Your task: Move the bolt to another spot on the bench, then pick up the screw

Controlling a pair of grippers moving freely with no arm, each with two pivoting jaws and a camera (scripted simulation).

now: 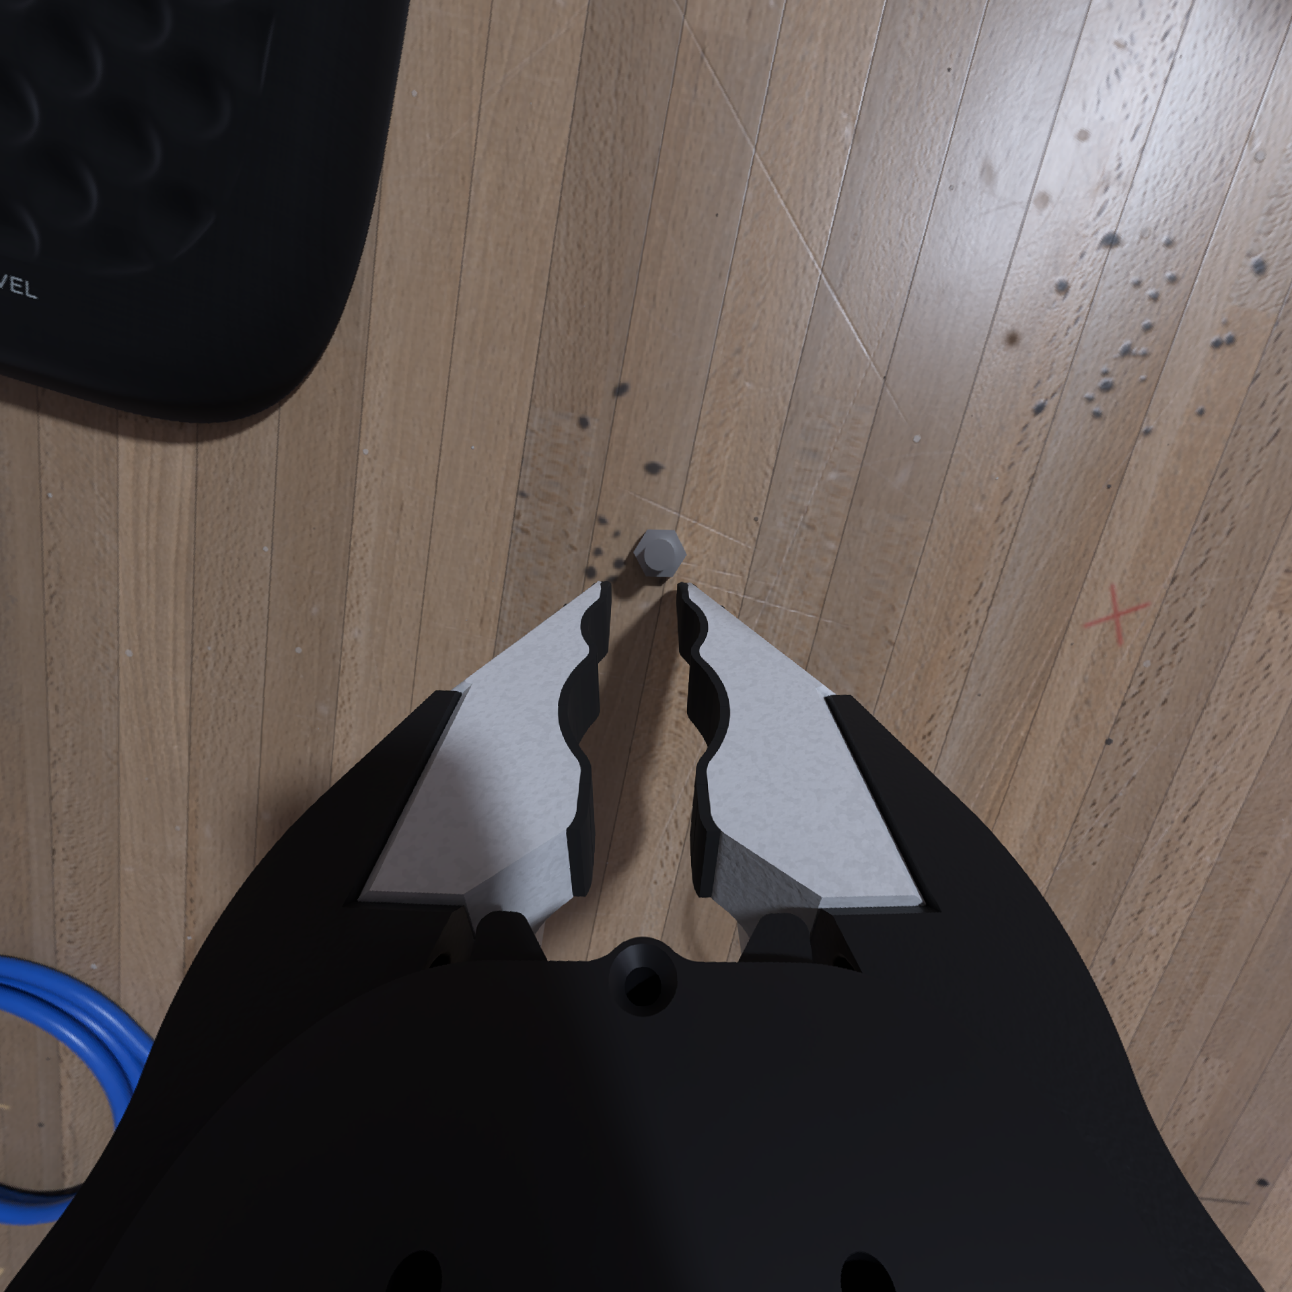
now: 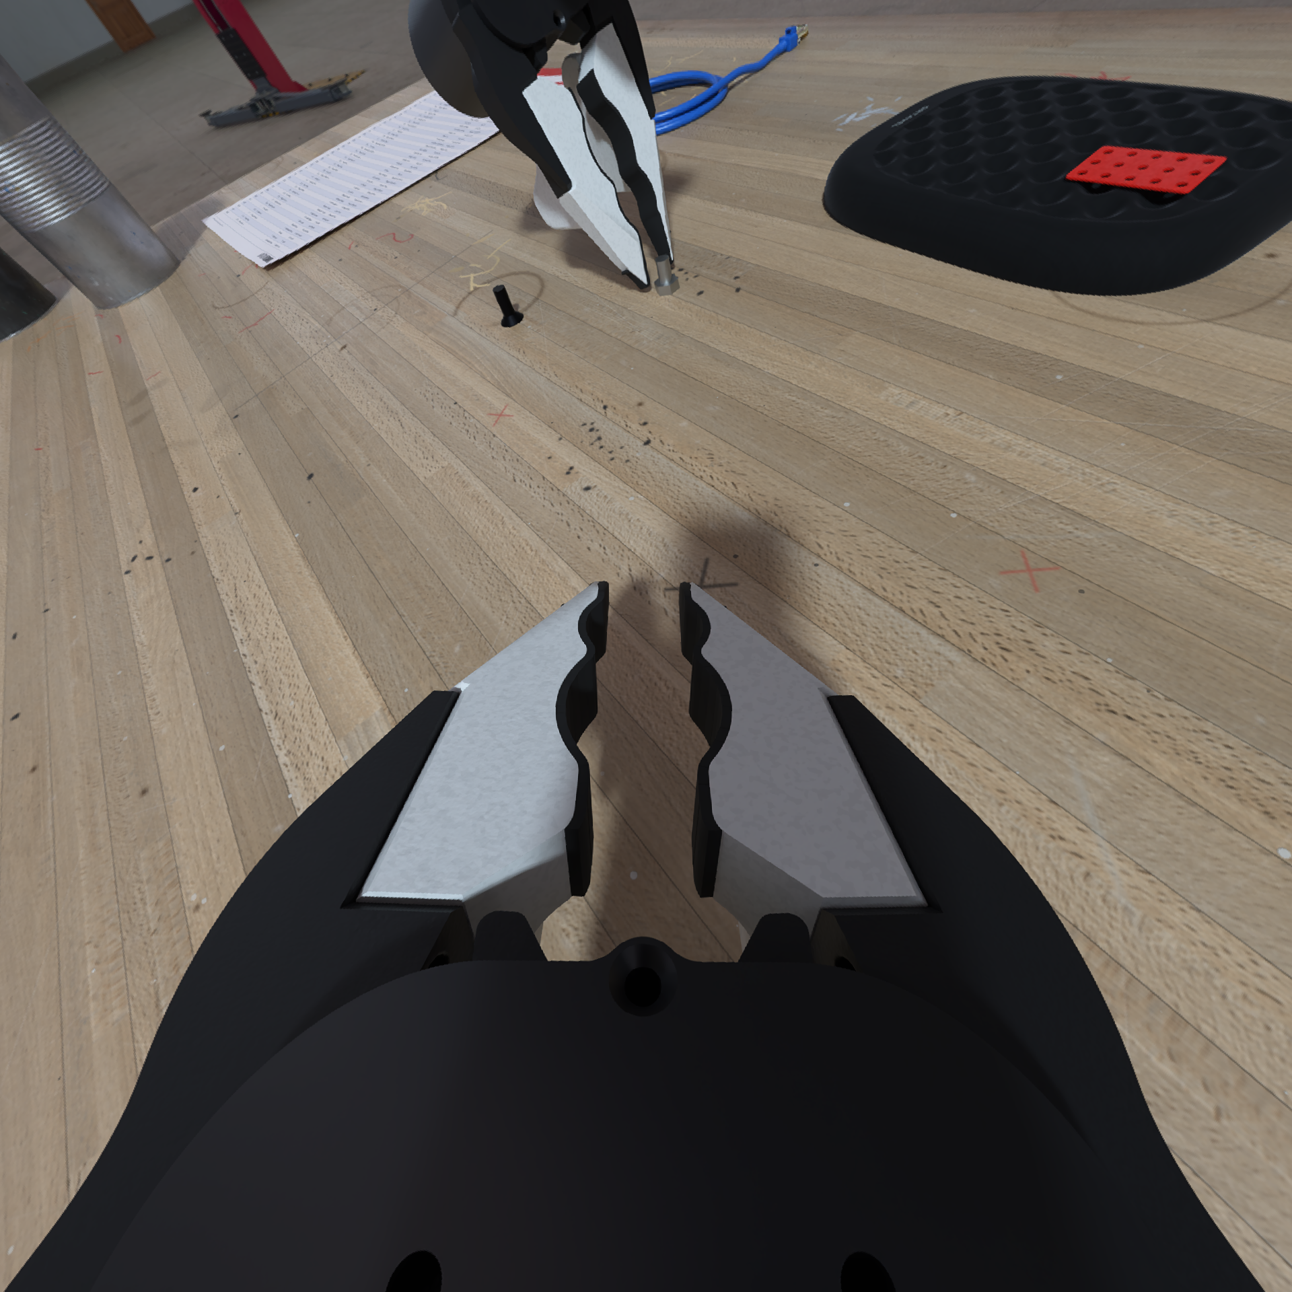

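Note:
A small grey hex bolt (image 1: 658,554) stands on its head on the wooden bench (image 1: 909,489), shaft up. My left gripper (image 1: 643,591) points down at the bench with a narrow gap between its jaws, and the bolt sits just past its tips, not between them. The right wrist view shows this gripper (image 2: 650,269) with its tips beside the bolt (image 2: 664,280). A black screw (image 2: 505,307) stands head down to the left of it. My right gripper (image 2: 643,591) is open and empty above bare bench.
A black dimpled mat (image 1: 140,175) lies at the upper left, and in the right wrist view (image 2: 1014,210) it carries a red perforated plate (image 2: 1146,168). Also in view are a blue cable (image 2: 699,91), a printed paper sheet (image 2: 349,175) and a metal pipe (image 2: 63,203).

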